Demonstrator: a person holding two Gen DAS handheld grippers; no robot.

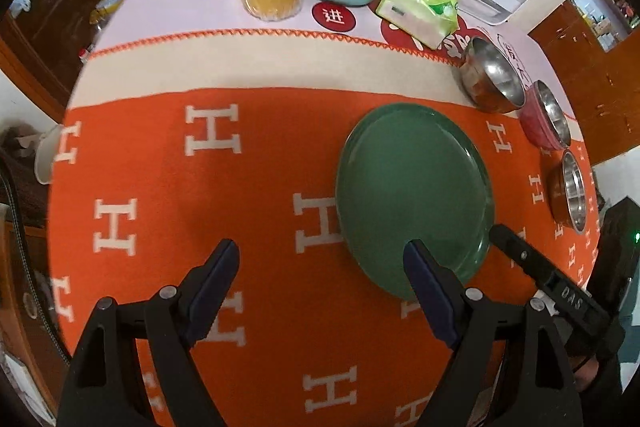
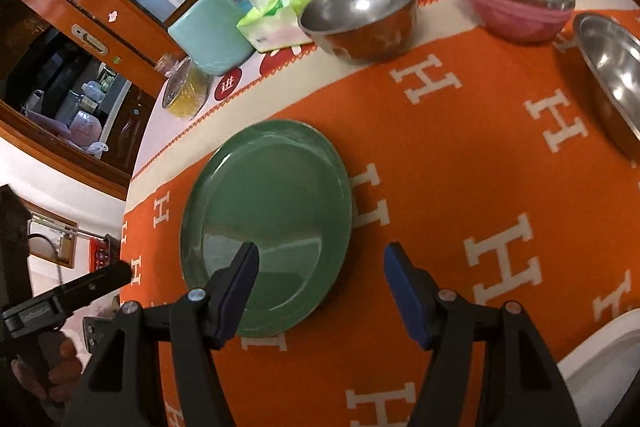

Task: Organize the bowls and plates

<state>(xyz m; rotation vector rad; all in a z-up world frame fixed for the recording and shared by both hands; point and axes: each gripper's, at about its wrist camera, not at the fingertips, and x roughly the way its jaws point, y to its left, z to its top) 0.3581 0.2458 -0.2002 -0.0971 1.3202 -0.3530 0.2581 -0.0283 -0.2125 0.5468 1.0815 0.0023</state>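
Green plate (image 1: 414, 195) flat on the orange-clothed counter (image 1: 240, 167), three bowls (image 2: 360, 17) in a row beyond it. Left tool (image 1: 322, 255) and right tool (image 2: 320, 259) both gape wide, empty. The plate lies between them: the left tool's right finger and the right tool's left finger each overlap its near rim, neither clearly nearer.

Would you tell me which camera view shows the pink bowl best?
The right wrist view: the pink bowl shows its whole steel inside and pink wall. The left wrist view has it small and squeezed at the right edge.
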